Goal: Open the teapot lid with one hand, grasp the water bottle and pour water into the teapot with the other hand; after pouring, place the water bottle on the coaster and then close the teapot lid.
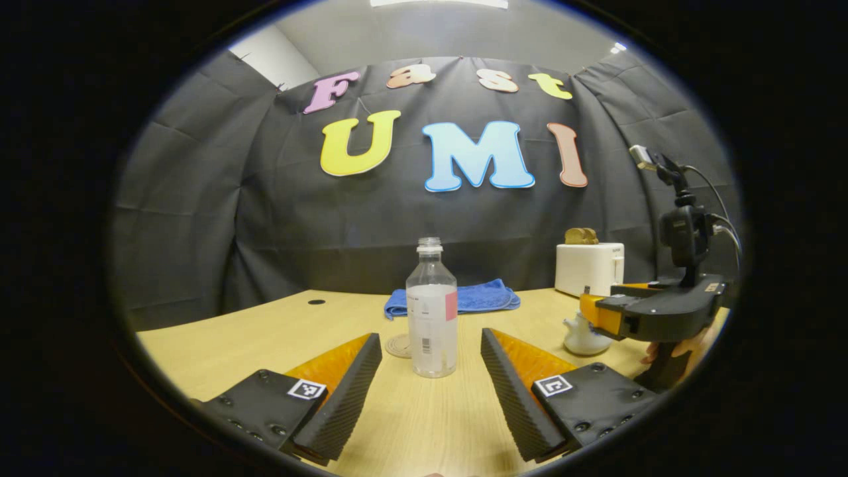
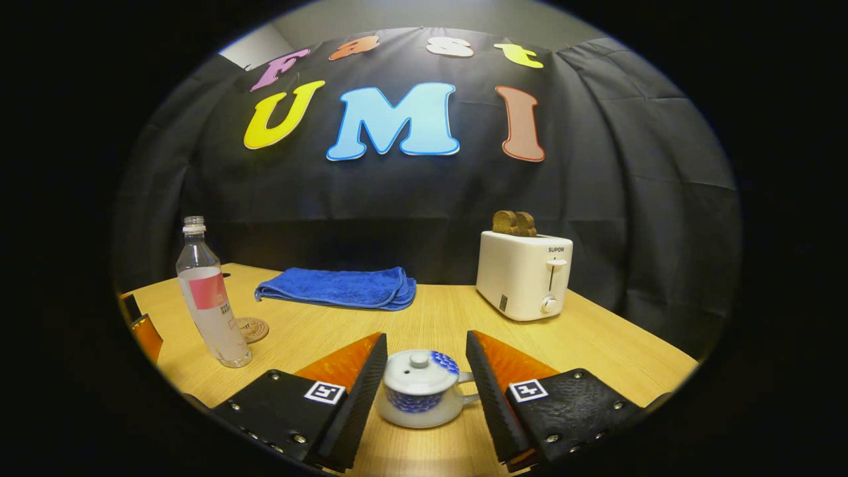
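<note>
Both grippers released (left (image 1: pixel 430 381), right (image 2: pixel 424 391)), coaster (image 1: pixel 399 346) half hidden behind bottle (image 1: pixel 432 311).

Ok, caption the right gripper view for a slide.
Right gripper open, fingers flanking the lidded teapot; water bottle stands beside the coaster.

A light wood-grain counter (image 2: pixel 596 344) is enclosed by a creased black cloth wall (image 2: pixel 629 199). Above it, a grey ceiling (image 1: pixel 411 33) with a bright strip light (image 1: pixel 437 3) is seen.

bottle (image 2: pixel 211 298) beside coaster (image 2: pixel 251 328), towel (image 2: pixel 339 287) behind
</note>
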A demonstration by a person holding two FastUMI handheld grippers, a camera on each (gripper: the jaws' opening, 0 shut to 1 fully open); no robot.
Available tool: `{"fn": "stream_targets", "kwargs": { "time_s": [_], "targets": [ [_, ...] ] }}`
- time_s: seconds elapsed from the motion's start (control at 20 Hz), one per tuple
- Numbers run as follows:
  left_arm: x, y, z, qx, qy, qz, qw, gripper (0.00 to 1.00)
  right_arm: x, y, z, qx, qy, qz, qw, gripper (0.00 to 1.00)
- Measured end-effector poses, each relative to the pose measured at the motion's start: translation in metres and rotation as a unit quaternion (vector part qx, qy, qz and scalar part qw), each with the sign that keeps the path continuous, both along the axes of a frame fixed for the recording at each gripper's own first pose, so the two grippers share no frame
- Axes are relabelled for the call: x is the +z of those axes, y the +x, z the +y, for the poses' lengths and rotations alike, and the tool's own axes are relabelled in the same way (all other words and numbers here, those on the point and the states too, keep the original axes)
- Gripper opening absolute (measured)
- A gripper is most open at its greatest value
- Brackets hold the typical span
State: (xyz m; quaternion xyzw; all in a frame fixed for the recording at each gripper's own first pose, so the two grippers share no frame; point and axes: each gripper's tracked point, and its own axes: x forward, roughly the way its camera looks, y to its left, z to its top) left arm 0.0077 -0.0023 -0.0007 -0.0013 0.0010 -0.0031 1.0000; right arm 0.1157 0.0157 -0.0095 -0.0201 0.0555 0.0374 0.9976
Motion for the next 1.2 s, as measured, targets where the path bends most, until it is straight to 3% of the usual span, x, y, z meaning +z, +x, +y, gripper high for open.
{"fn": "stream_targets", "kwargs": {
  "time_s": [0.1, 0.15, 0.25, 0.4, 0.45, 0.75, 0.8, 0.85, 1.2],
  "targets": [
    [0.001, 0.000, 0.000, 0.000, 0.000, 0.000, 1.000, 1.00, -0.004, 0.009, 0.005, 0.009, 0.005, 0.009, 1.000, 0.75],
    [0.001, 0.000, 0.001, 0.000, 0.000, 0.000, 1.000, 1.00, -0.001, 0.008, 0.002, 0.006, 0.007, 0.006, 1.000, 0.60],
    [0.001, 0.000, 0.000, 0.000, 0.000, 0.000, 1.000, 1.00, -0.001, 0.007, 0.003, 0.004, 0.007, 0.007, 1.000, 0.52],
    [0.002, 0.000, 0.000, 0.000, 0.000, -0.001, 1.000, 1.00, -0.003, 0.014, -0.004, -0.010, 0.004, 0.003, 1.000, 0.53],
    [0.001, 0.000, 0.000, 0.000, 0.000, 0.000, 1.000, 1.00, 0.000, 0.017, -0.004, -0.013, 0.005, 0.002, 1.000, 0.18],
    [0.001, 0.000, 0.001, 0.000, 0.000, 0.000, 1.000, 1.00, 0.003, 0.013, 0.002, -0.001, -0.003, -0.009, 1.000, 0.19],
    [0.001, 0.000, 0.000, 0.000, 0.001, -0.001, 1.000, 1.00, 0.008, 0.001, -0.006, -0.019, -0.006, -0.010, 1.000, 0.19],
    [0.001, 0.000, 0.000, 0.000, 0.000, 0.000, 1.000, 1.00, 0.003, 0.005, -0.008, -0.023, -0.006, -0.009, 1.000, 0.05],
    [0.001, 0.000, 0.001, -0.001, 0.000, -0.001, 1.000, 1.00, 0.010, 0.014, -0.004, -0.007, -0.009, -0.029, 1.000, 0.05]
  ]
}}
